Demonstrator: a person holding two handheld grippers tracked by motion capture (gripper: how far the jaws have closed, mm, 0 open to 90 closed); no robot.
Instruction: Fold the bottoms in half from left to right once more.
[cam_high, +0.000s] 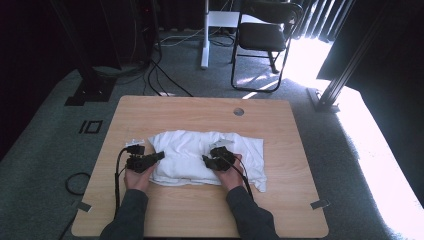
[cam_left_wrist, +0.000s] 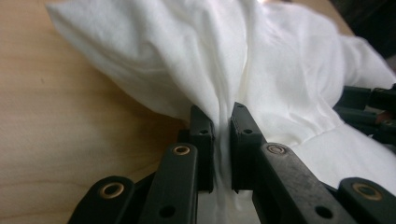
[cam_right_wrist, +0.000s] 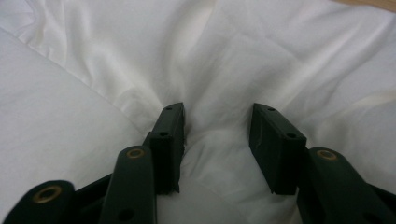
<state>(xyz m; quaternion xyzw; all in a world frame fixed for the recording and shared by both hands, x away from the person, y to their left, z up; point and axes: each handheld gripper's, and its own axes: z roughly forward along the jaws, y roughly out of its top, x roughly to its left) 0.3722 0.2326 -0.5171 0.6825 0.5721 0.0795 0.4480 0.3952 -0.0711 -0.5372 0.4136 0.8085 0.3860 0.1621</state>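
I've got the white cloth (cam_high: 207, 157) lying bunched in the middle of the wooden surface (cam_high: 165, 107), nearer my side. My left tongs (cam_left_wrist: 222, 122) are pressed together on a ridge of fabric at the cloth's left edge, the fold squeezed tight between the pads. My right tongs (cam_right_wrist: 217, 122) are spread, resting on the cloth with a hump of fabric between the jaws but the pads (cam_right_wrist: 169, 133) not pressing it, so no grip there yet.

Progress, as I judge it: early. One side is pinched, the other is lined up; closing the right, then lifting or spreading the cloth, is all still to do.

Hard to tell: what garment this is, since it's too crumpled. In the high view my hands cover both sets of tongs' tips. The cloth's underside and layering are hidden.
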